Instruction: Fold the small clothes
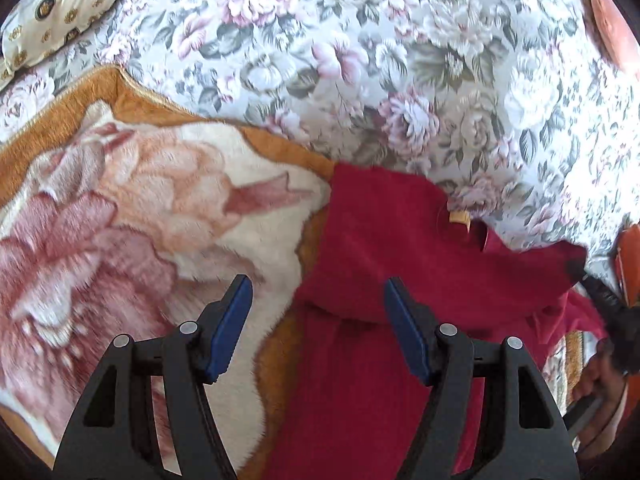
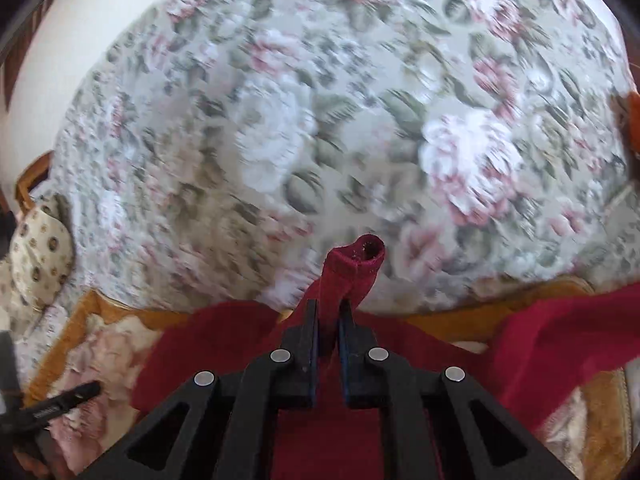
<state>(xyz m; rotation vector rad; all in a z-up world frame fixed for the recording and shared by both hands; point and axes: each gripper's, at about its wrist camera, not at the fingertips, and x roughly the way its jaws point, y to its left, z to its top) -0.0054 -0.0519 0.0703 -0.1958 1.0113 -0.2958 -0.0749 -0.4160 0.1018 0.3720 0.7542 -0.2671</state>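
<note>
On the floral-sheeted bed (image 1: 400,60), over a plush flowered blanket (image 1: 140,200), lies the red garment (image 1: 380,248), partly lifted. The right gripper (image 2: 329,312) has its fingers clamped on a bunched cuff, which could slip out if tugged; the left gripper (image 1: 318,296) hovers over the garment's left edge, fingers wide apart and holding nothing.
</note>
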